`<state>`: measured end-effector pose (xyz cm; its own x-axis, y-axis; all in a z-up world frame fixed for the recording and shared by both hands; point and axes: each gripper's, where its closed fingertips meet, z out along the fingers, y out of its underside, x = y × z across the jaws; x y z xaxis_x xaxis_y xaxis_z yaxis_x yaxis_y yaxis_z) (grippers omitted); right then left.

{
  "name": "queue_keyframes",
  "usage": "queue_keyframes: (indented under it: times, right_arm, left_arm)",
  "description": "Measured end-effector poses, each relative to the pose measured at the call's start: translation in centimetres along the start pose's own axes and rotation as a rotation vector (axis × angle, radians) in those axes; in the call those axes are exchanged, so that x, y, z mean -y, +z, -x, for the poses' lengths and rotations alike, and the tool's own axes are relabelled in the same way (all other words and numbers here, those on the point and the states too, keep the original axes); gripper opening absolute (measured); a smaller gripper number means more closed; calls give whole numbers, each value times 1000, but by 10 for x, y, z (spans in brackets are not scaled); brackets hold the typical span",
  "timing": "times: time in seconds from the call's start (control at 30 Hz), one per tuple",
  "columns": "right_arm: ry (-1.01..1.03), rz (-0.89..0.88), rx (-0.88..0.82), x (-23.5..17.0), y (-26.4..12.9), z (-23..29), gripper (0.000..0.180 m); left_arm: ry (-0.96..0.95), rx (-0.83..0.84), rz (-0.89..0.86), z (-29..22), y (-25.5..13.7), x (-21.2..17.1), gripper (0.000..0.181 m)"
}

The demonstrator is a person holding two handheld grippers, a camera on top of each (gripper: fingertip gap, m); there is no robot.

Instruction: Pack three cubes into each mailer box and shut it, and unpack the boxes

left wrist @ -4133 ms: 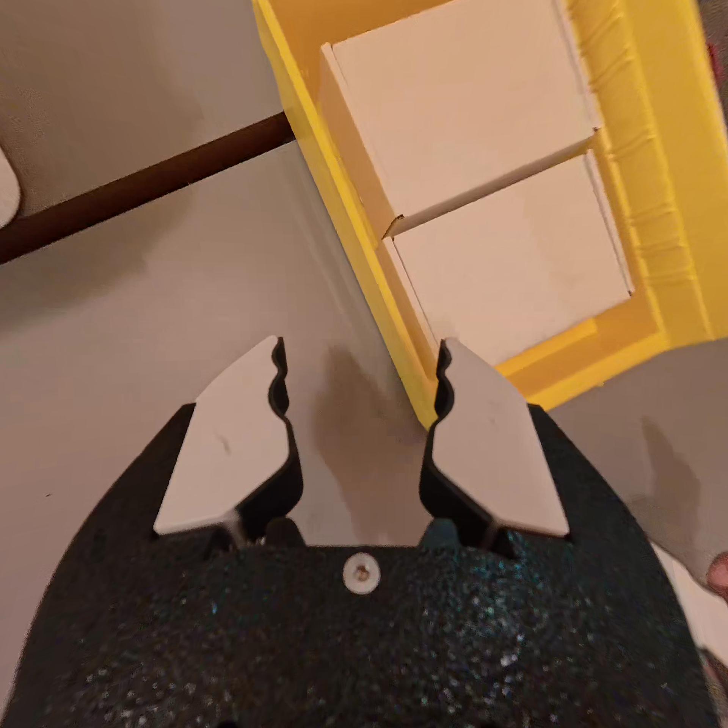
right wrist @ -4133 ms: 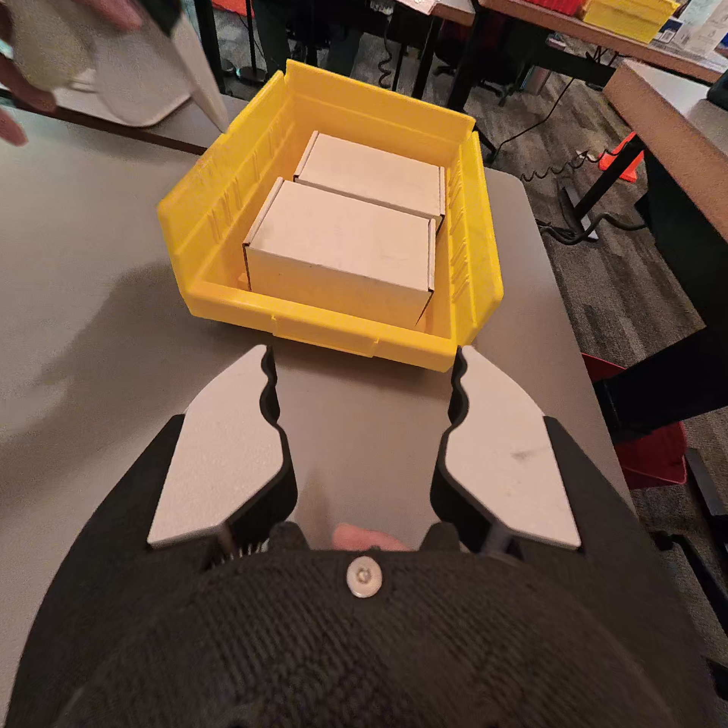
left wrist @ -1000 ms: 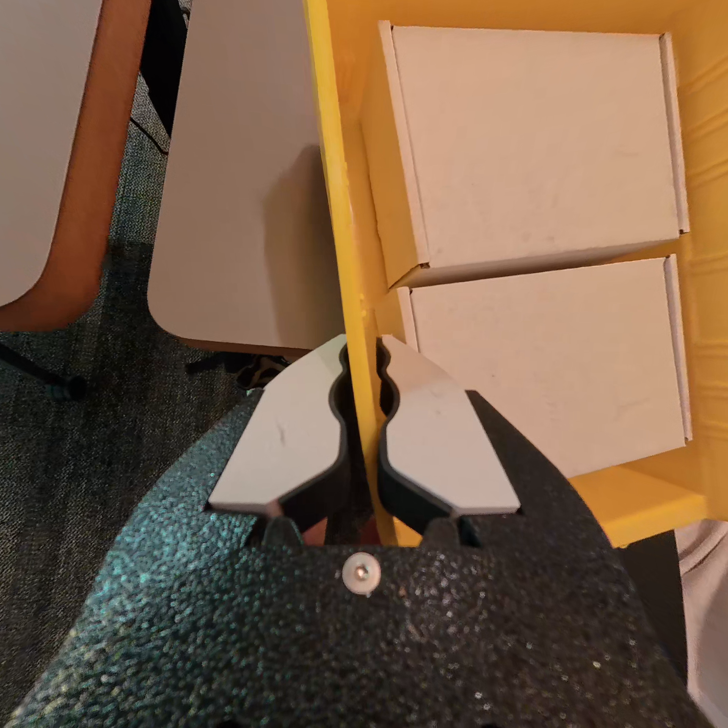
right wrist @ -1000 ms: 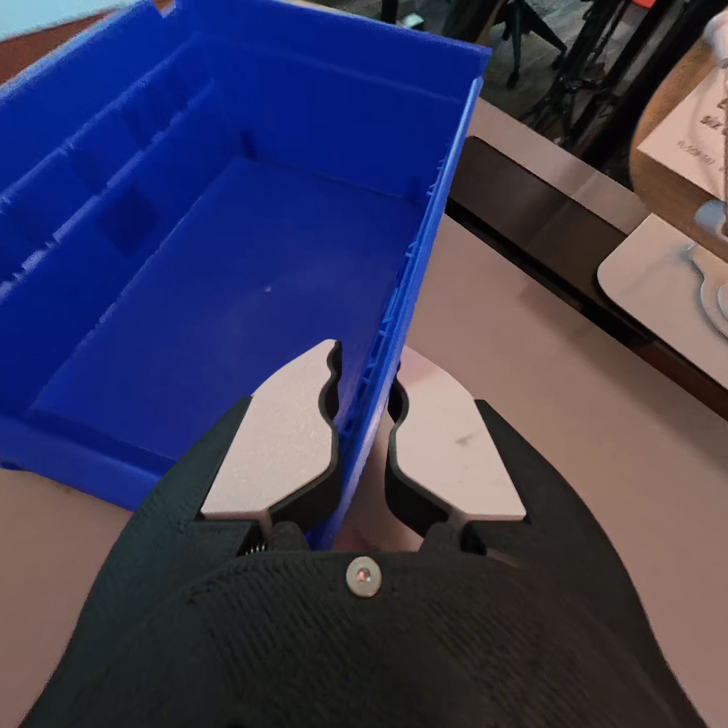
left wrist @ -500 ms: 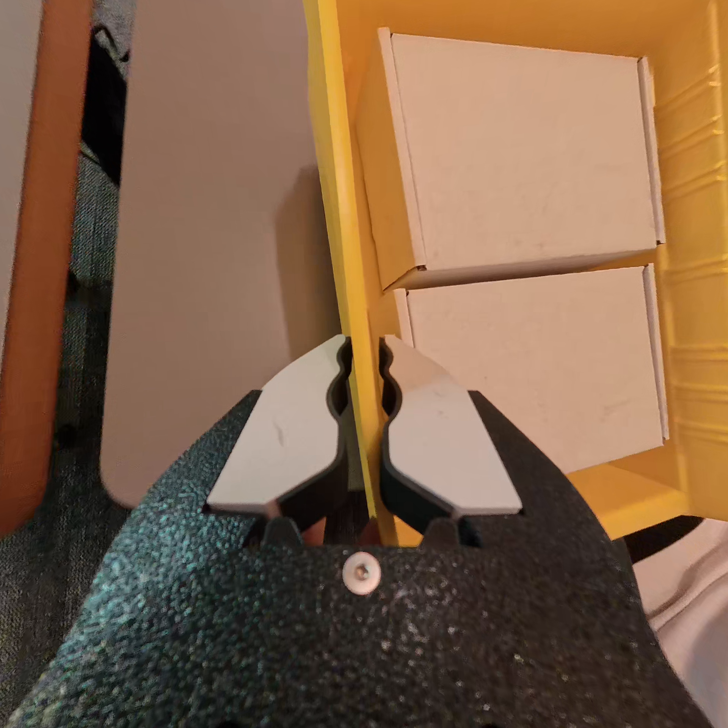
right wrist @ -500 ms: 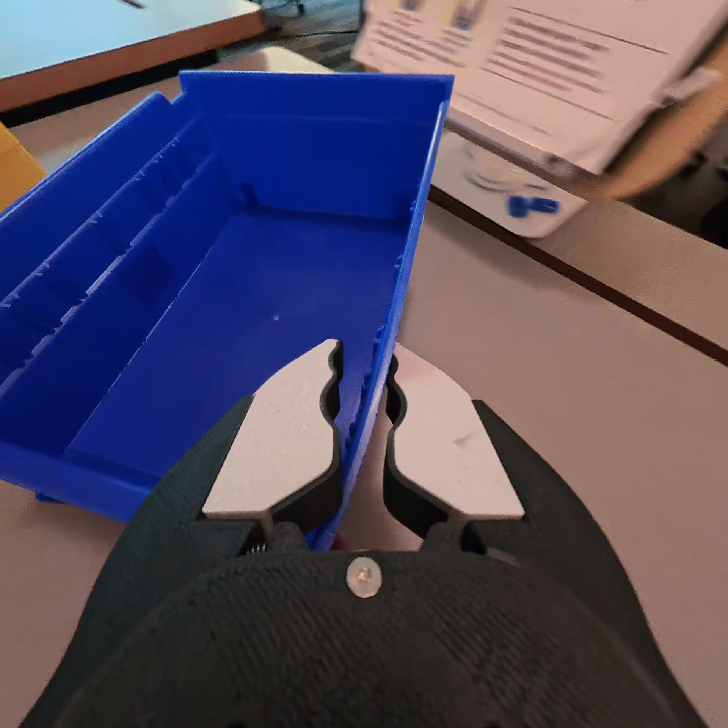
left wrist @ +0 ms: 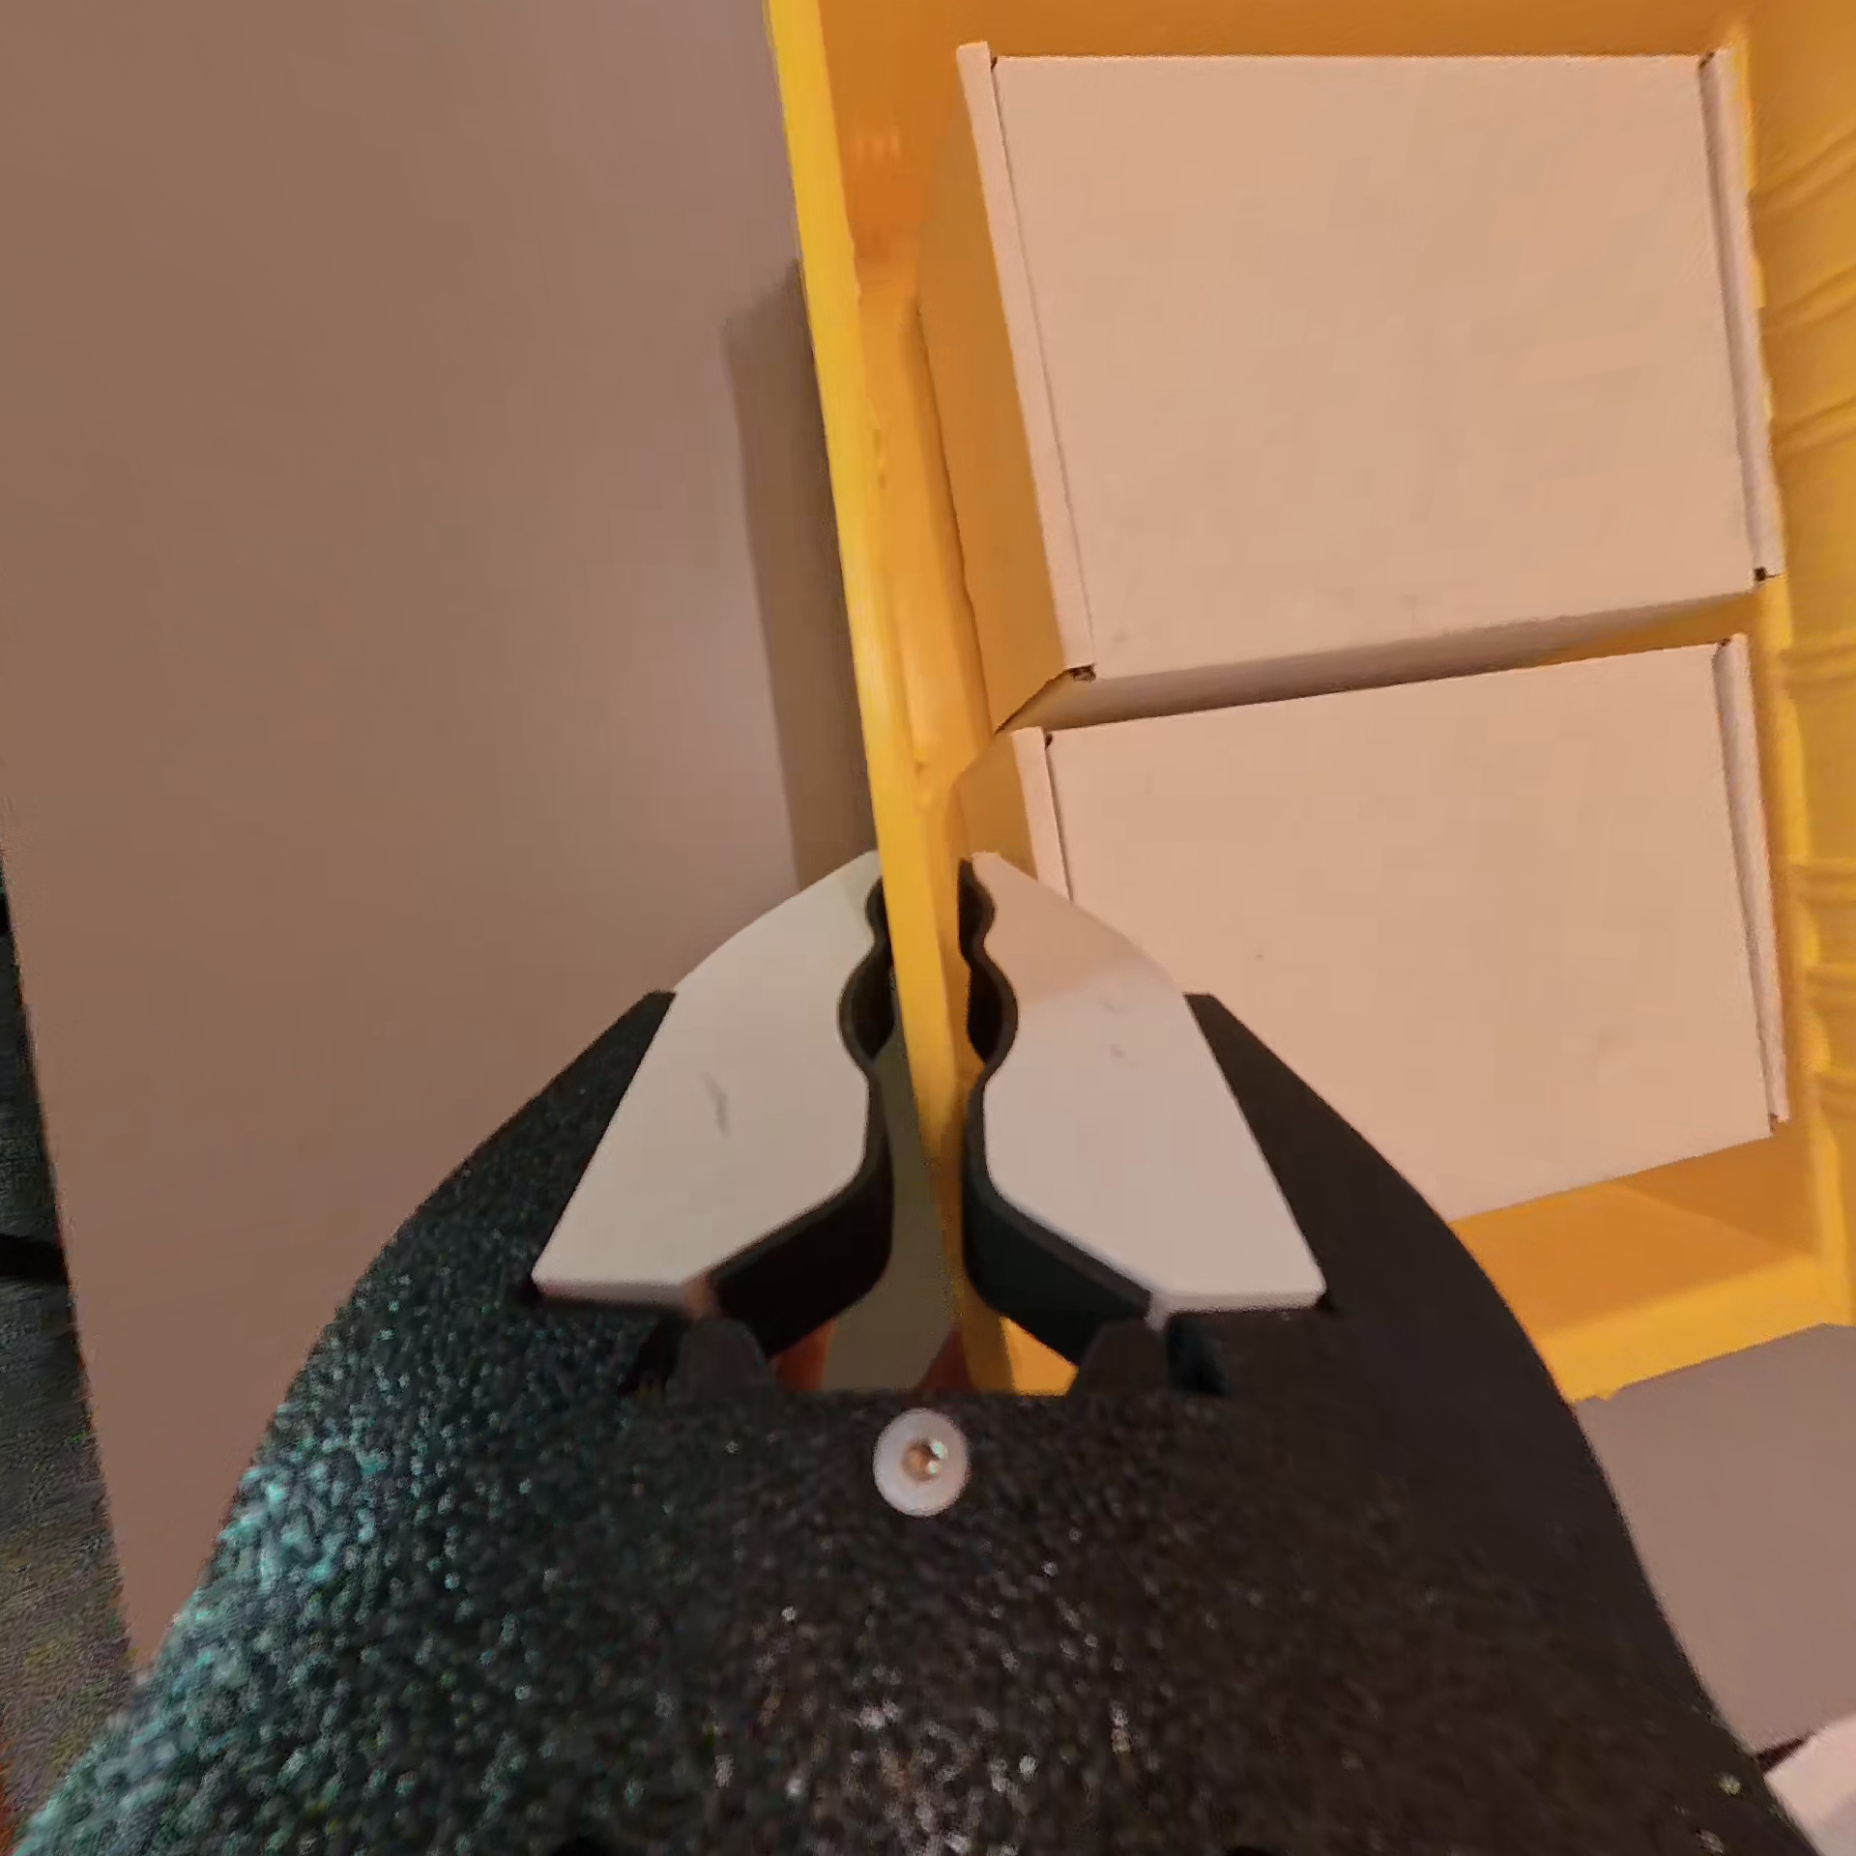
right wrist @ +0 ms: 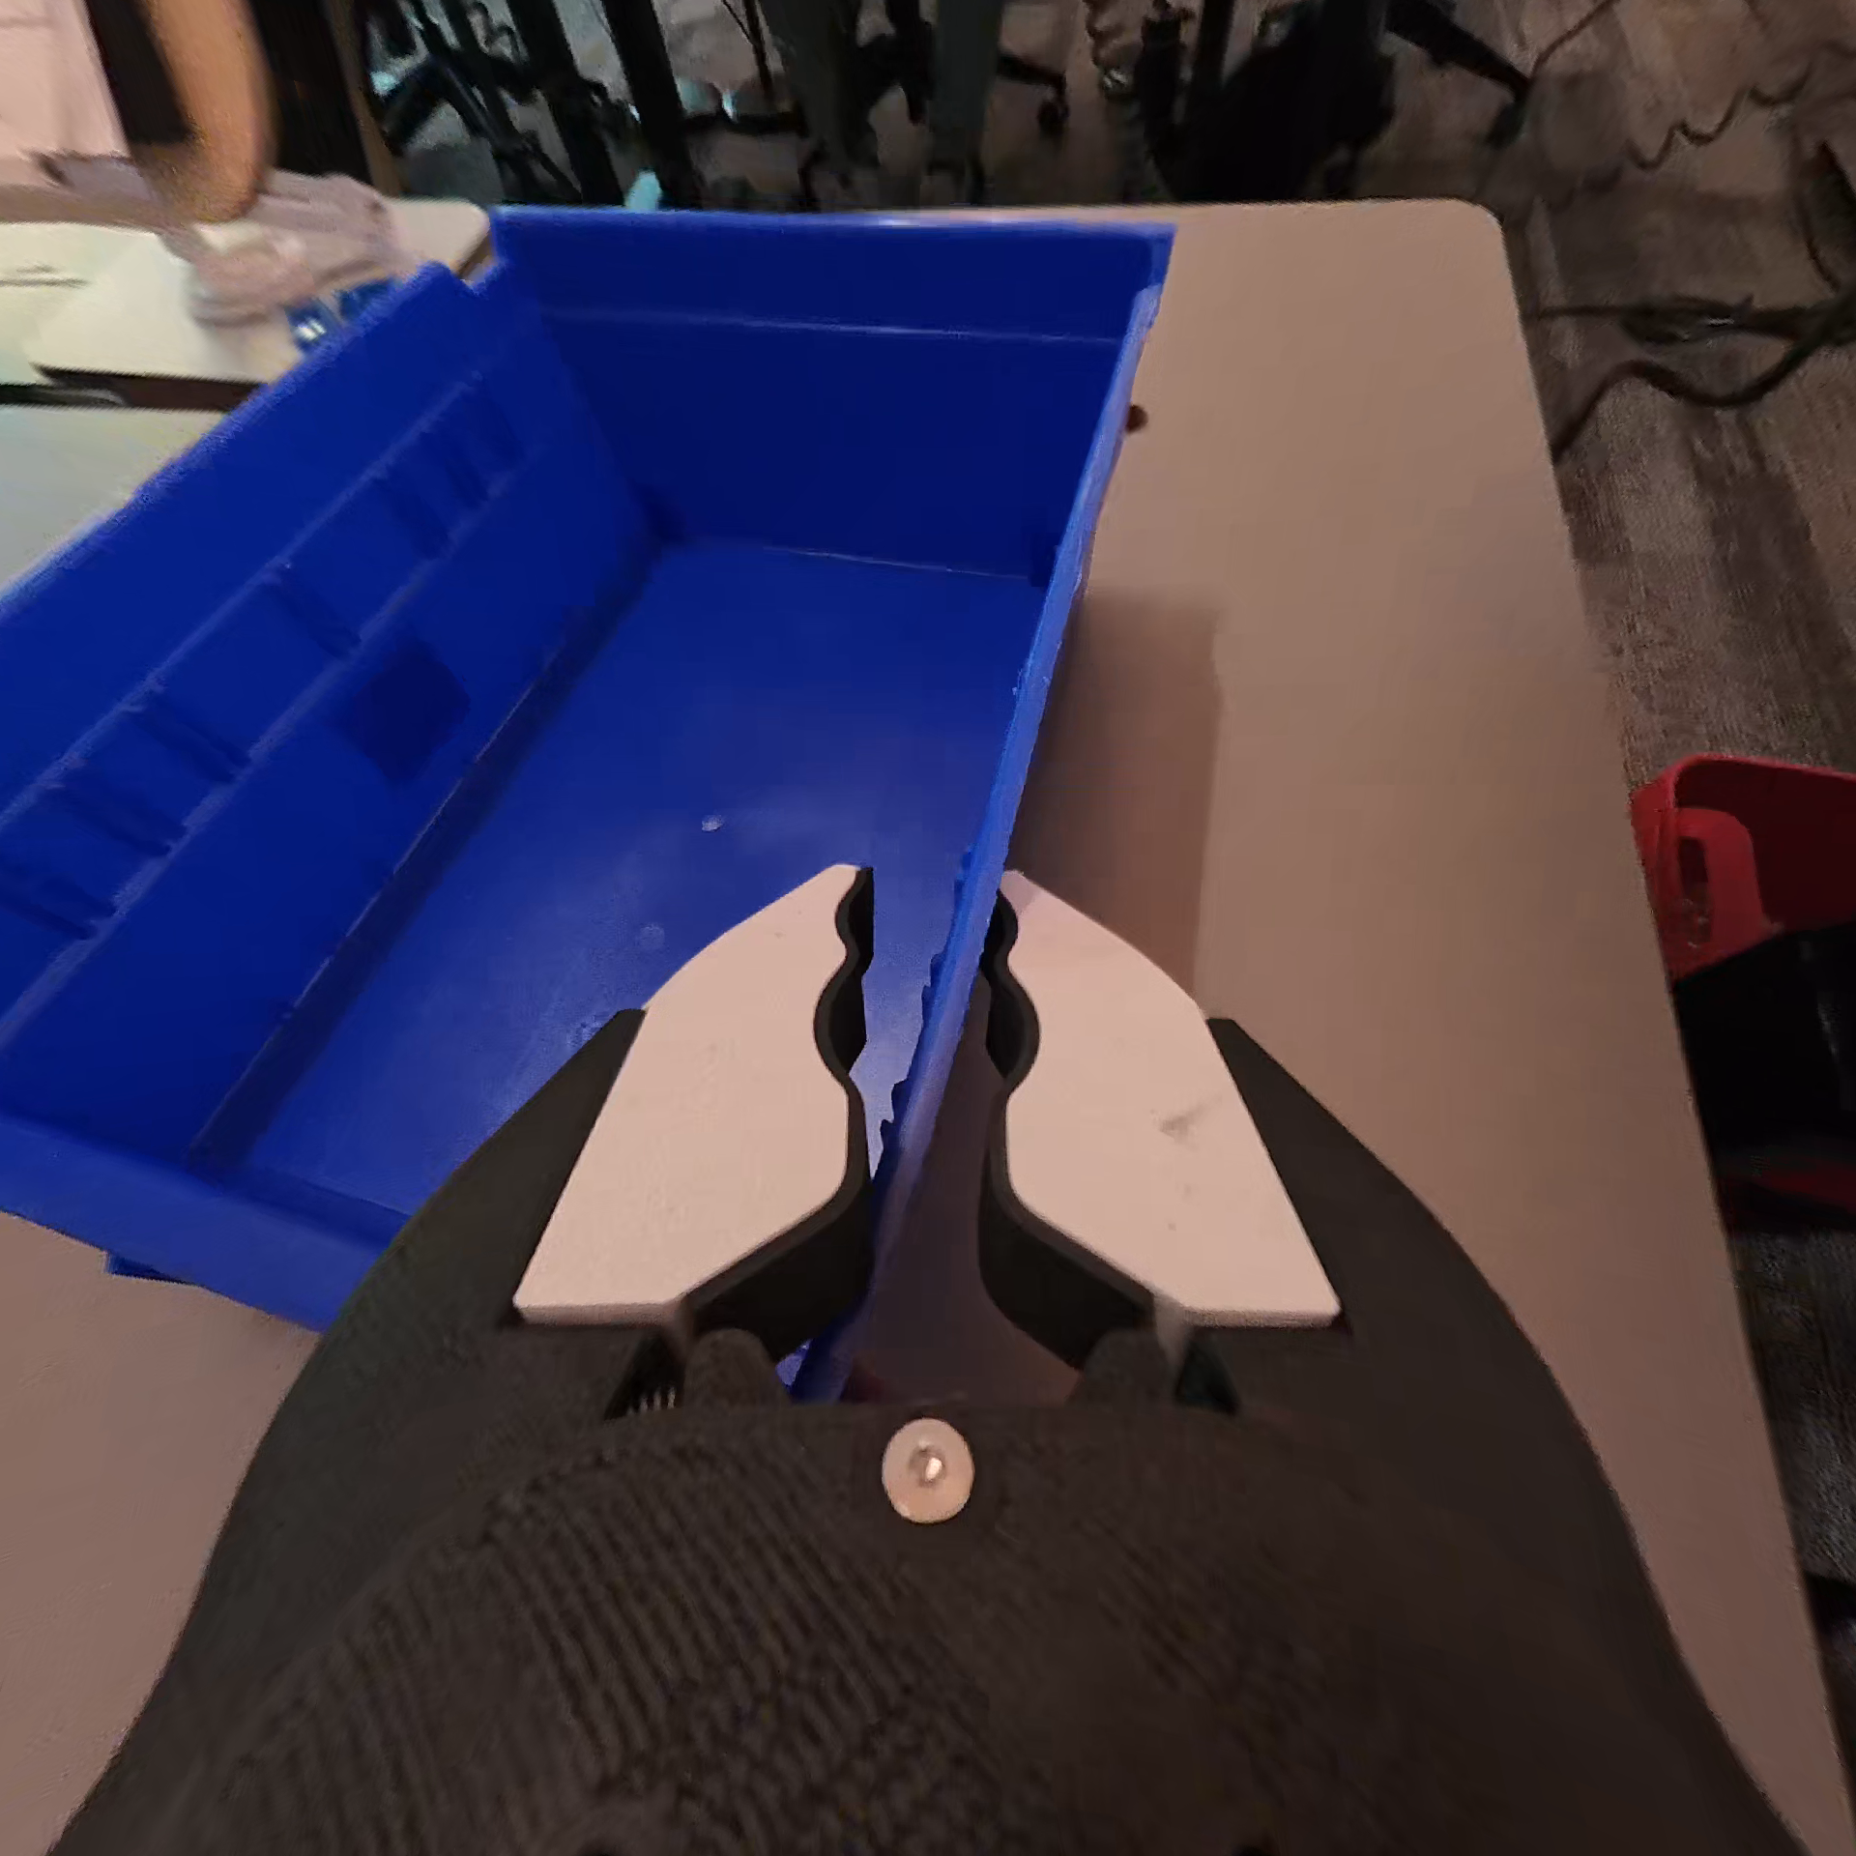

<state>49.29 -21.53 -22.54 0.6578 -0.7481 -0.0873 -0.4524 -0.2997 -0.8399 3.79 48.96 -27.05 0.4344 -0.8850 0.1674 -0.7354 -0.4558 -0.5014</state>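
The left claw is closed narrowly on the left wall of the yellow bin, where 2 shut white mailer boxes are packed side by side, filling it but for a strip at the near end. The right claw is clamped on the right wall of the blue bin, near the tabletop's right edge, with bare surface between. No cubes can be seen. The yellow bin's right side is cut off.

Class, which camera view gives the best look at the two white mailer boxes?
The left wrist view: both mailer boxes, shut, lie side by side in the yellow bin, whose wall the left gripper clamps. The right wrist view shows none of them, only an empty blue bin.
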Motion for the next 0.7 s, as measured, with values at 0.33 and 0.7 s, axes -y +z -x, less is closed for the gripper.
queue_keyframes:
  times: [0.33,0.7]
  right_arm:
    - [-196,25,-77,-6,30,-19,18]
    - [-184,70,-151,-3,32,-19,36]
  left_arm:
    - [33,95,10,8,31,50,6]
    - [83,114,-217,8,7,66,17]
